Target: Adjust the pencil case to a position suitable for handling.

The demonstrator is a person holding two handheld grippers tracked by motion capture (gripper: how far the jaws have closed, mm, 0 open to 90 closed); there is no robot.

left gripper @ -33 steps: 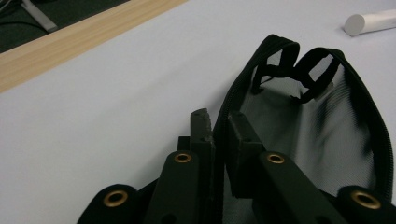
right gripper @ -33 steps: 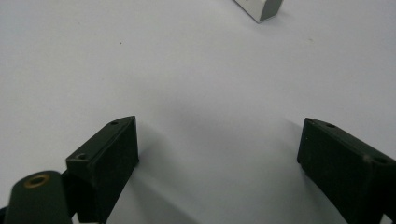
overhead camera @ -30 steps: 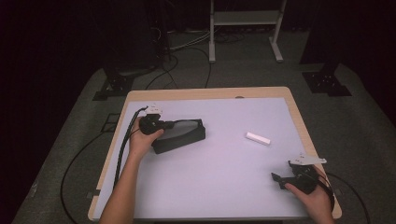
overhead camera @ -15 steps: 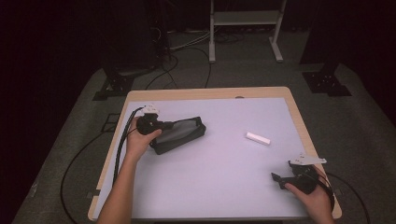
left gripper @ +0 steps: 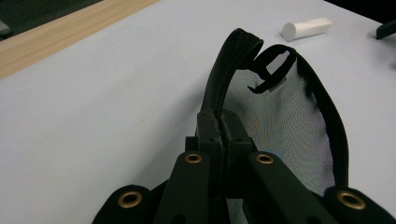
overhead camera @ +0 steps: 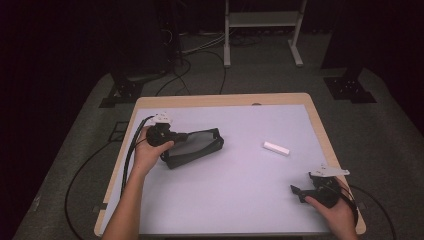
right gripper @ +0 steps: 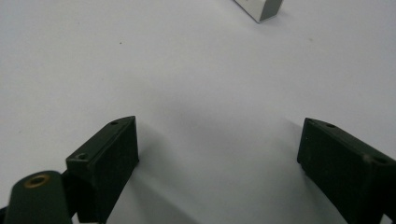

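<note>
Lying near the table's left edge: black mesh zip pouch, rim clamped by left gripper. White cylinder toward right edge. Right gripper, near-right corner, jaws apart. No legible writing.

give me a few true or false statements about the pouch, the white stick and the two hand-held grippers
1. The left hand-held gripper is clamped on the zipper edge of the black mesh pouch. True.
2. The right hand-held gripper is holding the white stick. False: its jaws stand wide apart over bare table, with nothing between them.
3. The white stick is inside the pouch. False: it lies on the table, apart from the pouch, to its right in the high view.
4. The pouch is open. True: its zipper edges are spread apart.
</note>
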